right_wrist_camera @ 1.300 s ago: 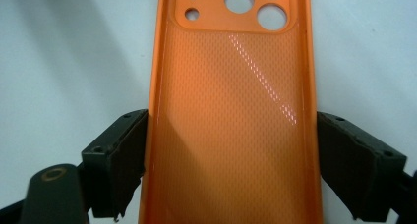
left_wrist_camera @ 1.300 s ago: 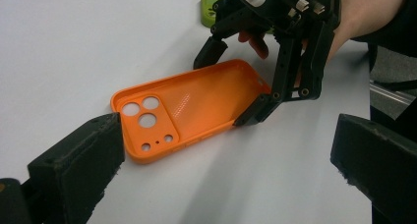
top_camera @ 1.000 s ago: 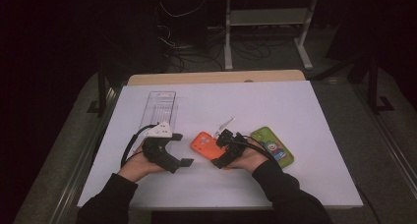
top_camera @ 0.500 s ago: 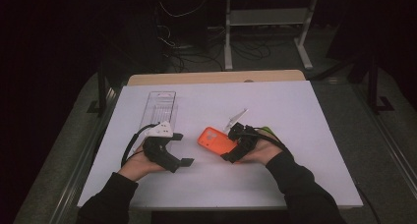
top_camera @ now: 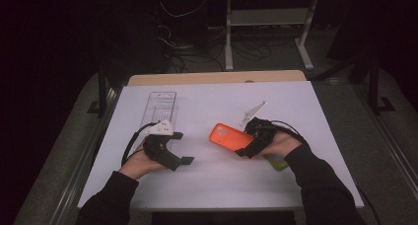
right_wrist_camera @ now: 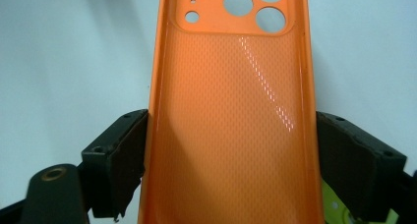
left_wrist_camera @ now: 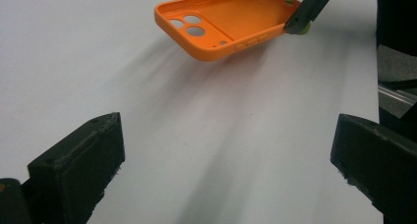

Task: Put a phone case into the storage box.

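Orange phone case (top_camera: 228, 137) was held off the bench (top_camera: 305, 106) by the right tongs (top_camera: 245, 151), whose two black pads pressed on its long sides near the plain end, as the right gripper view showed (right_wrist_camera: 231, 111). Its long axis ran straight out along those tongs, with the camera cut-outs at the far end and the hollow inside facing up. In the high view that far end pointed toward the person's left, so the case reached out across the gap between the two hands. The left tongs (top_camera: 181, 148) rested low over the bench with jaws wide and nothing between them; seen from them, the case (left_wrist_camera: 228, 20) hung ahead and above, well apart, its cut-out end the nearer one. The left hand (top_camera: 140, 161) was therefore the one placed to meet that free end, probably by closing across the short width. A green case (top_camera: 277, 162) lay on the bench under the right hand.
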The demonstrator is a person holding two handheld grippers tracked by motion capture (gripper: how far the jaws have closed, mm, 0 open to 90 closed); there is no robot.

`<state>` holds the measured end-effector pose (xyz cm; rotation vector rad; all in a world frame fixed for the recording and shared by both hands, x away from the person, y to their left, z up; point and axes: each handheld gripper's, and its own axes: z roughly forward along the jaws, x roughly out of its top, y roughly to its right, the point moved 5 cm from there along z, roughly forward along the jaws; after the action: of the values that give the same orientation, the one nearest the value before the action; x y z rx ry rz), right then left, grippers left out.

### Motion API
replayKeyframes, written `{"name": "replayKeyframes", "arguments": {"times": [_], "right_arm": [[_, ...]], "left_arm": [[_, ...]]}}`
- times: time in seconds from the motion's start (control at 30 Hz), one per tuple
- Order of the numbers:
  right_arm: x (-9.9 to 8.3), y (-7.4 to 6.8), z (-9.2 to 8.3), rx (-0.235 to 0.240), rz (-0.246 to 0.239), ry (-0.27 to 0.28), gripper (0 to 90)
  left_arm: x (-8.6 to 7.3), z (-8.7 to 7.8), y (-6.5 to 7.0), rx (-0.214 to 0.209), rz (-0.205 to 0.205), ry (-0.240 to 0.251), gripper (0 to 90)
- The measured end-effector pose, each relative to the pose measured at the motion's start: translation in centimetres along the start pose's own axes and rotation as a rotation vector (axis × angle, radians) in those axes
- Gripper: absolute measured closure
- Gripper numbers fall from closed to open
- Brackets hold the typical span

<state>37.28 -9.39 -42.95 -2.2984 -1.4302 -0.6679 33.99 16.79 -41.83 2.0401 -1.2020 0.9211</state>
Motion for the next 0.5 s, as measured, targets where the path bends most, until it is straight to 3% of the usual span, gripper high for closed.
{"name": "replayKeyframes", "arguments": {"times": [0.33,0.5], "right_arm": [[-0.3,0.2,-0.7,0.057,-0.077,0.014,15.6],[0.0,-0.2,-1.3,0.071,-0.116,0.012,15.6]], "left_arm": [[1.5,-0.6,-0.4,-0.010,0.045,0.002,0.0],[2.3,-0.4,0.0,-0.029,0.104,-0.043,0.0]]}}
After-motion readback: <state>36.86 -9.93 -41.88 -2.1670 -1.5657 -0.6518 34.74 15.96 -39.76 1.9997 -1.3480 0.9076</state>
